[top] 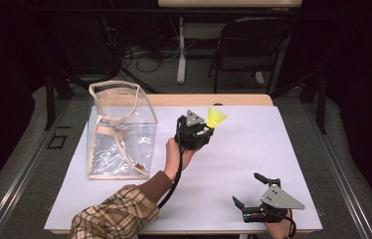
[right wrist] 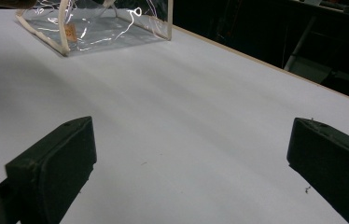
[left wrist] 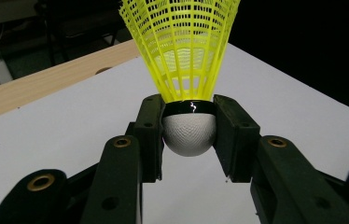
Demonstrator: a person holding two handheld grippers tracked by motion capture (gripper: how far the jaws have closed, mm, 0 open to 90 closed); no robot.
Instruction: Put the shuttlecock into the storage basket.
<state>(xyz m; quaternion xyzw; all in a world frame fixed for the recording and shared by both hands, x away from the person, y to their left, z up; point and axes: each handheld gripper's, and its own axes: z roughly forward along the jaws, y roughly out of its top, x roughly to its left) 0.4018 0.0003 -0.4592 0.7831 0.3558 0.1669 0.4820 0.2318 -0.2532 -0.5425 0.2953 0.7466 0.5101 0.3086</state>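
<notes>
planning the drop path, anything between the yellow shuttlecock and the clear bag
Nothing: in the high view, bare white tabletop separates the yellow plastic shuttlecock, held in the left claw, from the clear plastic bag.

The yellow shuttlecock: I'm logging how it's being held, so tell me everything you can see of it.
The shuttlecock has a bright yellow skirt of open plastic mesh that flares away from a rounded white cork-like head with a fine dimpled texture; a glossy black band rings the joint. The left tool is shut on it, its two black jaws pressing the band and head from either side. It is held clear above the white table, skirt pointing away from the hand, to the right of the clear bag. Nothing else touches it.
</notes>
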